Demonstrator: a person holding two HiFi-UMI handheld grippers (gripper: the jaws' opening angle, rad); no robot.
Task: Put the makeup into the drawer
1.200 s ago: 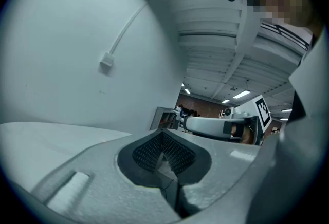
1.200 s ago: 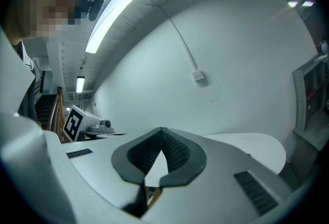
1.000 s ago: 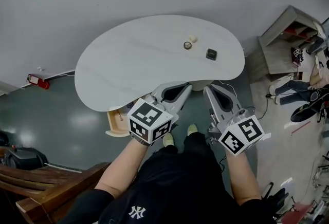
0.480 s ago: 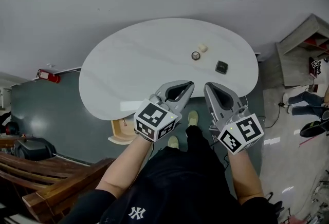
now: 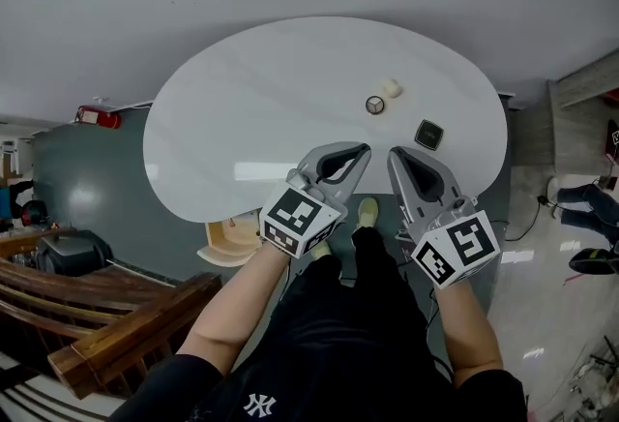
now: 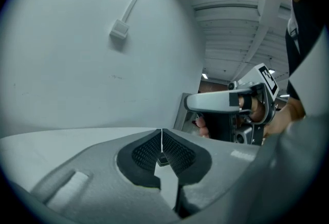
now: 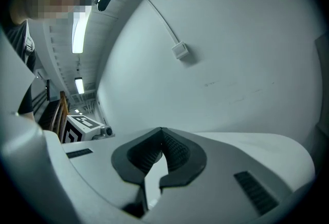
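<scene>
While both grippers hang at the near edge of the table (image 5: 251, 110), neither carries anything. The left gripper (image 5: 362, 150) is clenched tight, pads meeting with nothing between them, and the right gripper (image 5: 396, 154) is likewise closed and empty.

The makeup lies on the right half of the tabletop. A dark square compact (image 5: 428, 134) is just beyond the right gripper's tips. A round dark-rimmed piece (image 5: 375, 105) is farther in, with a small cream piece (image 5: 391, 87) just beside it. The drawer (image 5: 227, 238) shows under the near-left edge of the table, pulled out, well apart from all the makeup.

Risks, as I judge them:
- The jaws must open before any pick; a closed tip would only shove a piece across the smooth top.
- The round and cream pieces sit close together, so closing on one may knock the other, perhaps rolling it off.
- The square compact is low and flat, so the pads may slip over it.
- The carry to the drawer is long and ends under the table's edge, partly hidden; an early release would drop the piece to the floor.

Count: three makeup pieces, one drawer, one table, two grippers.
</scene>
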